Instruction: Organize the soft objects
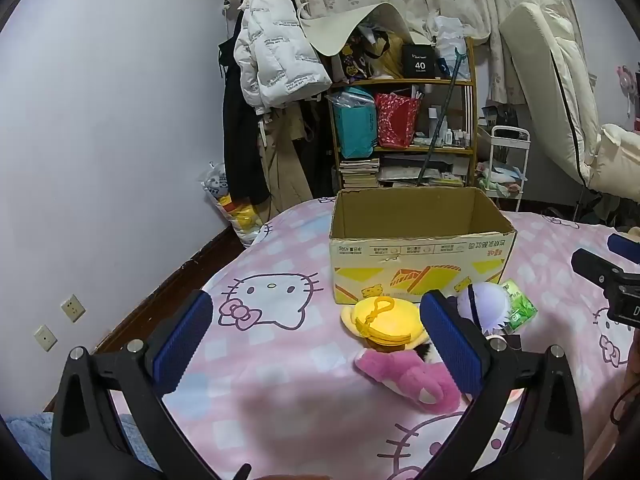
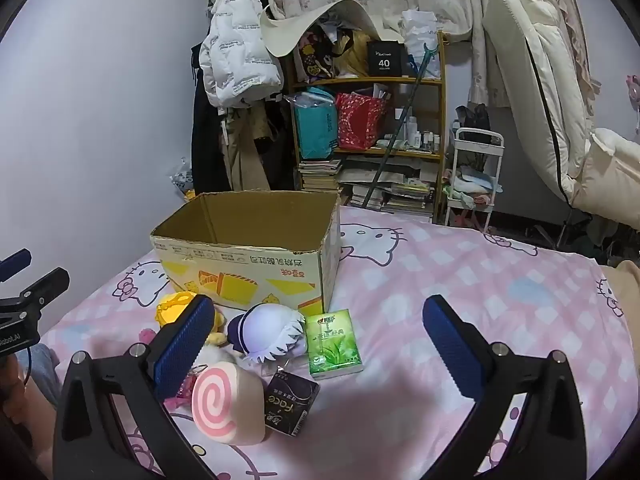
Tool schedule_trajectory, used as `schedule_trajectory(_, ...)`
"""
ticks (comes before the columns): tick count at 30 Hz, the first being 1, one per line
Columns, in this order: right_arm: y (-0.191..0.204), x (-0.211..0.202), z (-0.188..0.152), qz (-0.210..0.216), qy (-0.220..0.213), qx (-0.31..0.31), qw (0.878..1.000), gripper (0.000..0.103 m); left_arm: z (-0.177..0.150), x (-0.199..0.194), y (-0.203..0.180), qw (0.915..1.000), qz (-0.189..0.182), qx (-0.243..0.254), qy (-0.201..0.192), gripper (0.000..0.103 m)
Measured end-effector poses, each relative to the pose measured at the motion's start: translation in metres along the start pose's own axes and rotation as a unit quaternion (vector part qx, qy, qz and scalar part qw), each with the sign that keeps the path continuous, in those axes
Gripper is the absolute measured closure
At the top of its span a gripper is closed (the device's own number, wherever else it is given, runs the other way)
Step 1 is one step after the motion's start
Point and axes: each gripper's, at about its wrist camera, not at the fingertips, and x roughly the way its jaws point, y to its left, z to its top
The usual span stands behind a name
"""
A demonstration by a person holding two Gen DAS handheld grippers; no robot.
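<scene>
On the pink cat-print bed sheet (image 1: 280, 368), an open cardboard box (image 1: 420, 248) stands empty as far as I see into it. In front of it lie a yellow plush with a clip (image 1: 384, 322), a pink plush (image 1: 404, 376), a round white-and-purple plush (image 2: 268, 332), a pink swirl roll cushion (image 2: 224, 404), a green tissue pack (image 2: 334, 344) and a black tissue pack (image 2: 290, 402). My left gripper (image 1: 318, 340) hovers open just left of the pile. My right gripper (image 2: 318, 344) hovers open to the pile's right, holding nothing.
The bed's left edge drops to a dark floor strip (image 1: 168, 292) by the wall. Beyond the bed stand a cluttered wooden shelf (image 1: 404, 120), hanging coats (image 1: 272, 64), a white trolley (image 2: 474, 176) and a folded cream mattress (image 2: 536, 92). The sheet to the right of the box (image 2: 460, 272) is bare.
</scene>
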Motion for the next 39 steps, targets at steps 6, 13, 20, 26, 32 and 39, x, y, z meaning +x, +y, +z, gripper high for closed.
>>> schedule_trajectory(6,-0.002,-0.001,0.001,-0.002,-0.002,0.002,1.000,0.000,0.000,-0.002,-0.002,1.0000,0.008,0.001,0.000,0.001)
schedule_trajectory(13,-0.002,-0.005,0.001,-0.001,-0.011,0.004,1.000,0.000,0.000,0.008,0.002,1.0000,0.000,0.000,0.003,0.001)
schedule_trajectory(20,-0.001,-0.002,0.000,-0.002,-0.013,0.002,1.000,0.000,0.001,-0.001,0.000,1.0000,0.002,0.008,-0.003,0.001)
schedule_trajectory(26,-0.001,-0.003,0.001,-0.002,-0.014,0.002,1.000,0.000,0.001,-0.001,-0.001,1.0000,0.001,0.008,-0.003,0.001)
schedule_trajectory(32,-0.001,-0.004,0.001,-0.001,-0.014,0.002,1.000,0.000,0.002,-0.004,0.001,1.0000,0.002,0.006,-0.008,0.001)
schedule_trajectory(39,0.002,-0.005,0.002,-0.005,-0.020,0.001,1.000,0.000,0.002,-0.004,0.000,0.9999,0.002,0.005,-0.008,0.001)
